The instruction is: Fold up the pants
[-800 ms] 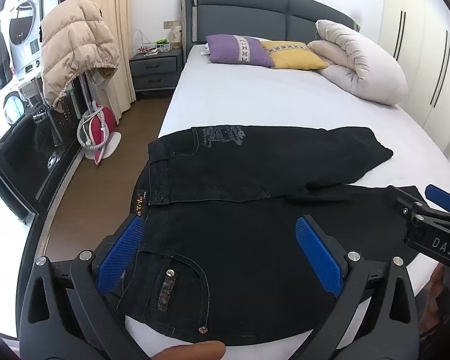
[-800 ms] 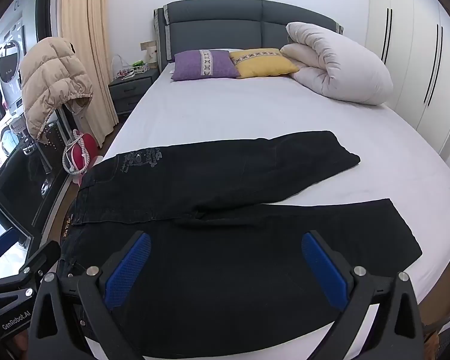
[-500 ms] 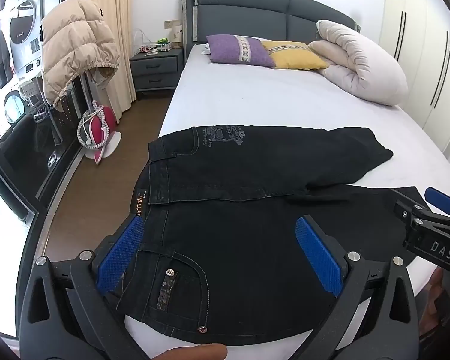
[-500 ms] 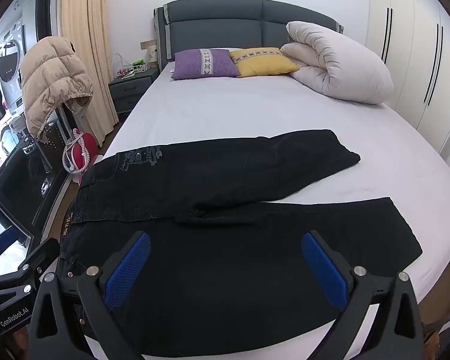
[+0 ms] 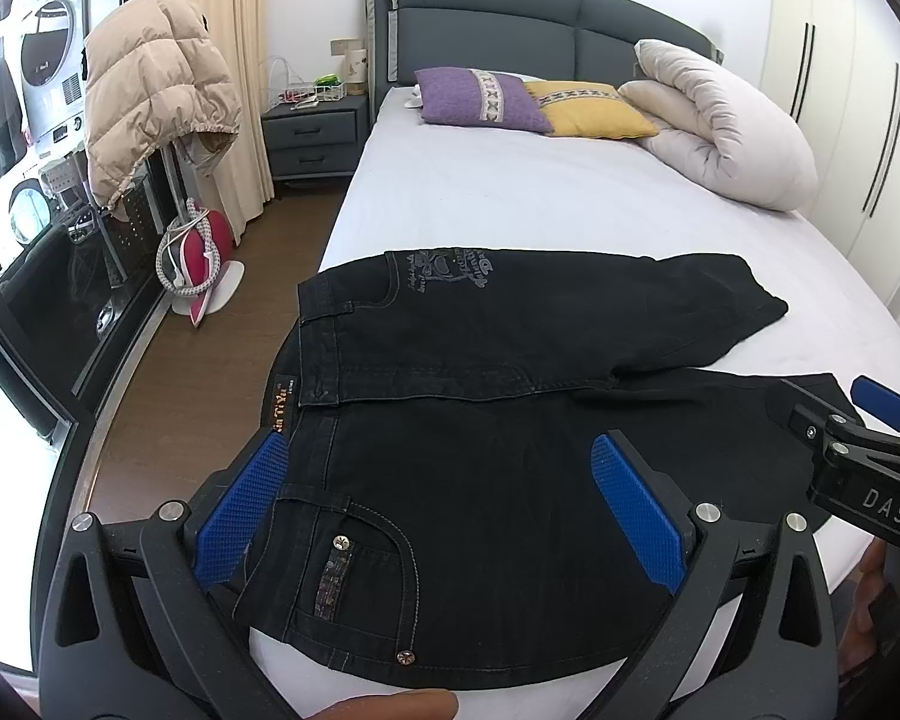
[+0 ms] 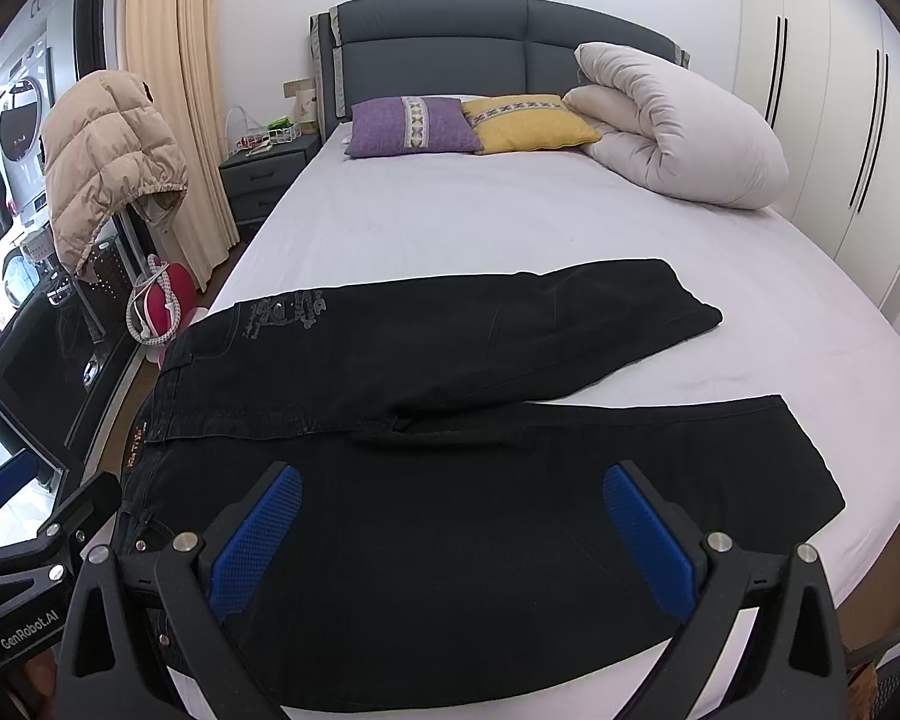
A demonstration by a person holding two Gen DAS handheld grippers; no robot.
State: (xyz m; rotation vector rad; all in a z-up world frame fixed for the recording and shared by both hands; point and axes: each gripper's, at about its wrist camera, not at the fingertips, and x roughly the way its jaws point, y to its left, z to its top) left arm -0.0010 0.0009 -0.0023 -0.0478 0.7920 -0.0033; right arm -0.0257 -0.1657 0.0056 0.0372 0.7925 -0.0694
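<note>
— Left claw (image 5: pixel 438 504) first, from its own camera: what does it show?

— Its jaws stand wide and hold nothing. One pair of black pants (image 5: pixel 510 420) lies flat on the bed (image 5: pixel 510 198), waistband toward the left pad, back pocket just under the claw, both legs running off to the right. The right claw (image 5: pixel 882 414) shows at the far right edge, past the nearer leg.

— And the right wrist view?

— That claw (image 6: pixel 453 534) is also spread wide and empty, hovering over the nearer leg. The farther leg angles away ahead of it; its hem sits beyond the right pad. The left claw (image 6: pixel 6 492) peeks in at the lower left.

— How should the fold go?

— Probably one claw pinches the waistband corner, the other the near hem, both layers caught, then both lift together and lay leg onto leg, seams aligned.

— Counts?

— One pants, two claws, two pillows (image 6: pixel 414 126), one rolled duvet (image 6: pixel 678 132).
</note>
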